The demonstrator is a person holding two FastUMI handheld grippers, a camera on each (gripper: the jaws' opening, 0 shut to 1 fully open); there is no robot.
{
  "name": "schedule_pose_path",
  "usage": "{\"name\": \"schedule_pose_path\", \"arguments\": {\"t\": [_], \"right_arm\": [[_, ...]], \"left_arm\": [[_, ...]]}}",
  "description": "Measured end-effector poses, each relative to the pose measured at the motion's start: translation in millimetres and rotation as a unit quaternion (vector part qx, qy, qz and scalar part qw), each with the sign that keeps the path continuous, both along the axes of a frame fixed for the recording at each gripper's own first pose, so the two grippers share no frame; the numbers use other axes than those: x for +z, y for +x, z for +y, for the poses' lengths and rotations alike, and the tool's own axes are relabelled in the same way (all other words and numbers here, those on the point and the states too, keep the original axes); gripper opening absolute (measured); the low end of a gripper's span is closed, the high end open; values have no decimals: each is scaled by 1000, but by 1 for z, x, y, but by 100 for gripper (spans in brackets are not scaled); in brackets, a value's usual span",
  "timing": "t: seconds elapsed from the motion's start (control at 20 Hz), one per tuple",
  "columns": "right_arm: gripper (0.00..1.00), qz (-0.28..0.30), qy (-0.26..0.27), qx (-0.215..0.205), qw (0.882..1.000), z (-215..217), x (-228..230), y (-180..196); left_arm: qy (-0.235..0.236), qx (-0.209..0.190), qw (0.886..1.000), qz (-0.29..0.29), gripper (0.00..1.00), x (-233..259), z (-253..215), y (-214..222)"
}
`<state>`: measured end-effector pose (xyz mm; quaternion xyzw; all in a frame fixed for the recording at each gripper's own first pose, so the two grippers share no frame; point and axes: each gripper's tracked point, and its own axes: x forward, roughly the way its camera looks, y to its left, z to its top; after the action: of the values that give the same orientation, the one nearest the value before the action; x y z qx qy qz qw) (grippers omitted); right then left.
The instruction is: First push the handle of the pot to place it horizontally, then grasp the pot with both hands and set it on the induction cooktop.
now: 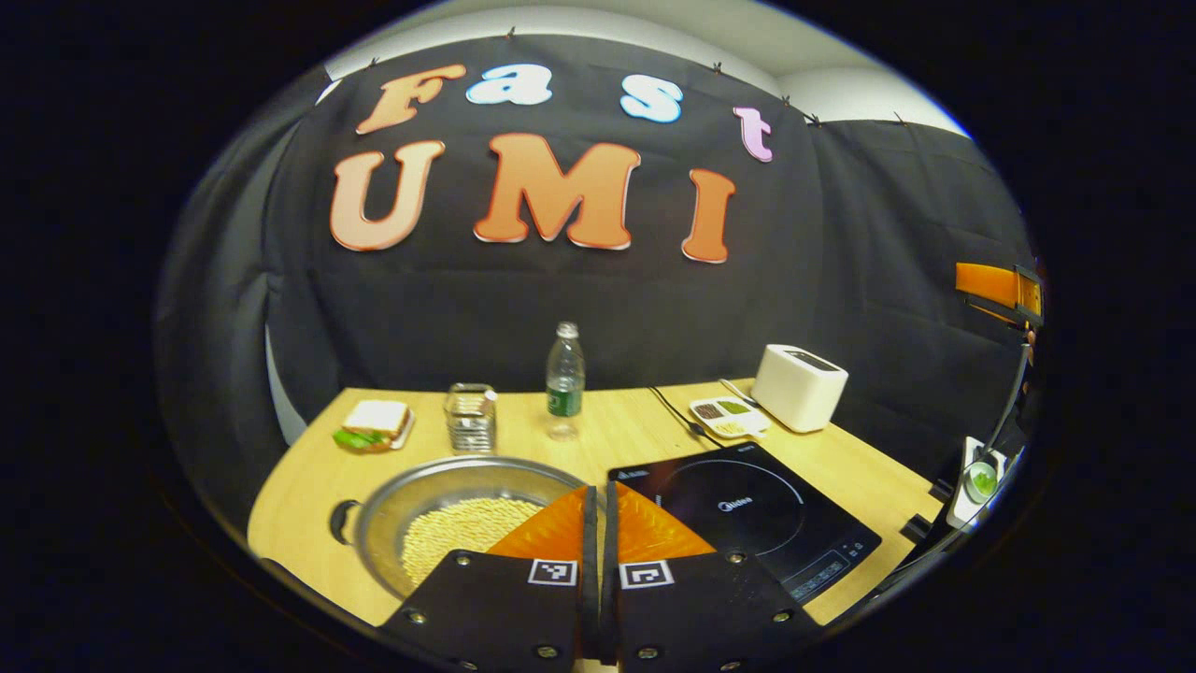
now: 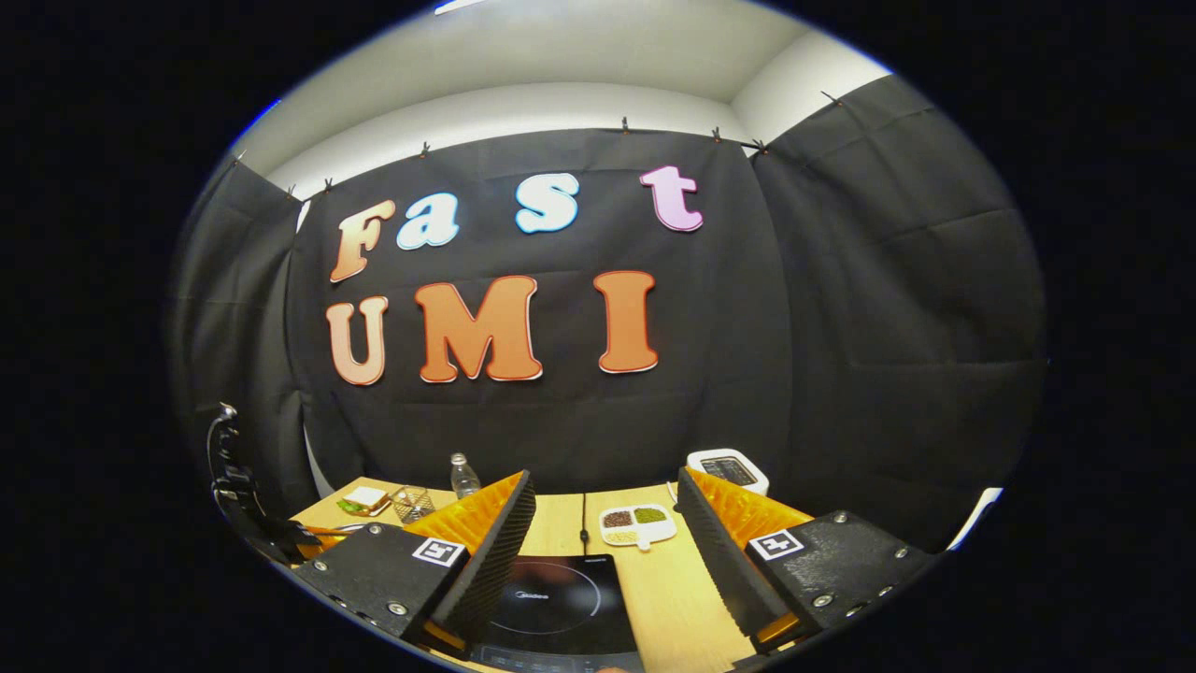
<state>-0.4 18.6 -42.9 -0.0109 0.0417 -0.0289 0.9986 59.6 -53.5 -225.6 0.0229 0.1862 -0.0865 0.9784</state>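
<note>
Landmark: the cooktop (image 1: 747, 519), a dark slab on the wooden table (image 1: 299, 486).

In the left gripper view, going left to right: a sandwich (image 1: 376, 423) far left of the cooktop, at the back; the pot (image 1: 458, 519), holding pale grains, just left of the cooktop, a dark handle (image 1: 342, 519) on its left rim; a wire holder (image 1: 470, 418) and bottle (image 1: 564, 379) behind it; a sectioned dish (image 1: 731, 416) and white toaster (image 1: 799, 386) behind the cooktop.

The left gripper (image 1: 598, 533) is pressed together on nothing, above the gap between pot and cooktop.

In the right gripper view, the right gripper (image 2: 603, 551) is spread wide above the cooktop.
</note>
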Motion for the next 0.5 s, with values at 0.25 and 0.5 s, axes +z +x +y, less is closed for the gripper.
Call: {"name": "schedule_pose_path", "arguments": {"t": [0.25, 0.5], "right_arm": [[95, 5, 6, 29, 1000, 61, -15, 12], [95, 38, 9, 52, 998, 122, -53, 30]], "left_arm": [[27, 65, 996, -57, 1, 35, 87, -20], [8, 112, 992, -54, 2, 27, 164, -30]]}}
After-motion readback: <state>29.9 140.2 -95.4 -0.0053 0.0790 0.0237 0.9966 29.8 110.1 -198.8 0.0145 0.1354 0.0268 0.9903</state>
